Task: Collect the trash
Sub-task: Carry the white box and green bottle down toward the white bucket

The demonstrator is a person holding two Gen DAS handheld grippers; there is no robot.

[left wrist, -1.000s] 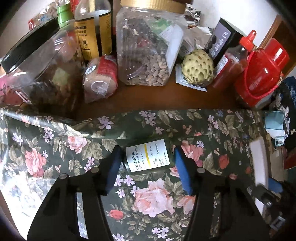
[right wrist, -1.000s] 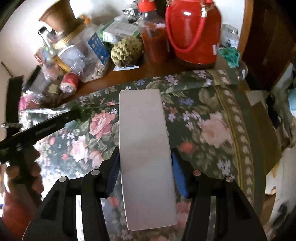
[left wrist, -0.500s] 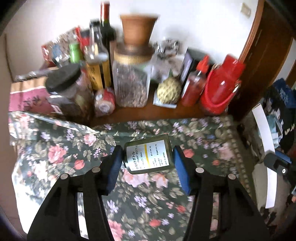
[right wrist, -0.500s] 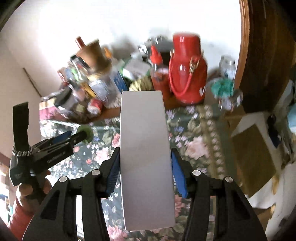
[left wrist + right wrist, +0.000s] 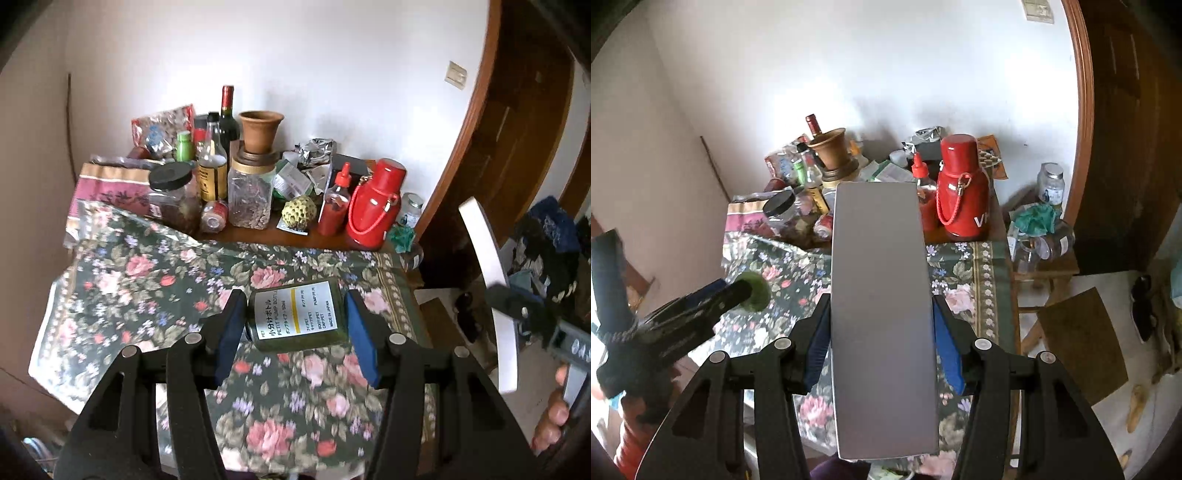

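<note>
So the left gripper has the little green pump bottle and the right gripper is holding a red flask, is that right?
Not quite. The left gripper does hold the green pump bottle, but the right gripper holds a flat grey box, as the right wrist view shows. The red flask stands on the table.

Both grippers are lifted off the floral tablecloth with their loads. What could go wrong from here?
1. The left gripper holds the small green bottle end to end, crosswise between the pads; it might pivot or slip out.
2. The right gripper pinches the long flat grey box by its side edges, with much of it beyond the pads; a swing could clip the red flask or work the box loose.
</note>
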